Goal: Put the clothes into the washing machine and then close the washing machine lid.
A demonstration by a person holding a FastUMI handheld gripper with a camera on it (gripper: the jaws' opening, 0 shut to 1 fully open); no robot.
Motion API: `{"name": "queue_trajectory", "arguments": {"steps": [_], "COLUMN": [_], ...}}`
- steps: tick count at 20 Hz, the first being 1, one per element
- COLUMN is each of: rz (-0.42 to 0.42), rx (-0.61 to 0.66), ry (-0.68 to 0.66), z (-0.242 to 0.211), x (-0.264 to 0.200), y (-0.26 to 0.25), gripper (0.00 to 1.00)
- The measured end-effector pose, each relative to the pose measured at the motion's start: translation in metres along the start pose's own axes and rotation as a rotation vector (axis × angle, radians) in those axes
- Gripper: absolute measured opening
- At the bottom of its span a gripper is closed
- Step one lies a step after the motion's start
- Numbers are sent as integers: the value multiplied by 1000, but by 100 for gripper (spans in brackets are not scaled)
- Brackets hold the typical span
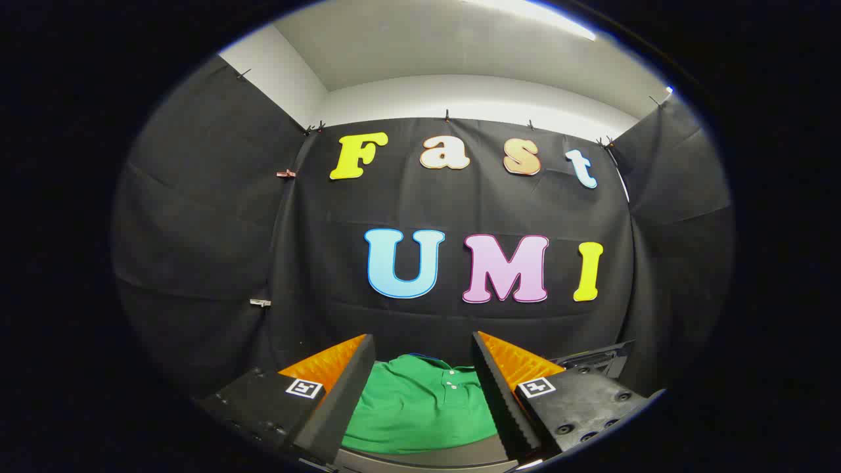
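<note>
Pickup step: the gripper (424, 394) hangs with jaws apart over the green shirt (420, 407) (at six o'clock); next, lower and clamp.

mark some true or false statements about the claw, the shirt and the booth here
1. The claw is open. True.
2. A green shirt with buttons lies between its fingers. True.
3. Both fingers press on the shirt. False: they stand apart on either side, with a gap showing.
4. The shirt is red. False: it is green.
5. Black cloth hangs beyond the shirt. True.
</note>
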State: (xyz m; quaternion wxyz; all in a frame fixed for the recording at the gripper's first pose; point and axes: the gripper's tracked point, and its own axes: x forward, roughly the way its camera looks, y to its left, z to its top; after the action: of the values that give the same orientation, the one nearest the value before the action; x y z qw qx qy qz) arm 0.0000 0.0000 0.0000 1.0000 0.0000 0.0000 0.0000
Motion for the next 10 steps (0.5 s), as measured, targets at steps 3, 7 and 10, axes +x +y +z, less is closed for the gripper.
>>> {"name": "queue_trajectory", "arguments": {"steps": [3, 7, 10], "rz": [-5, -9, -19], "rx": [-3, -13, -16], "ry": [5, 0, -2], "z": [-3, -1, -3], "x": [0, -1, -4], "y": [-2, -3, -8], "gripper": [92, 92, 92]}}
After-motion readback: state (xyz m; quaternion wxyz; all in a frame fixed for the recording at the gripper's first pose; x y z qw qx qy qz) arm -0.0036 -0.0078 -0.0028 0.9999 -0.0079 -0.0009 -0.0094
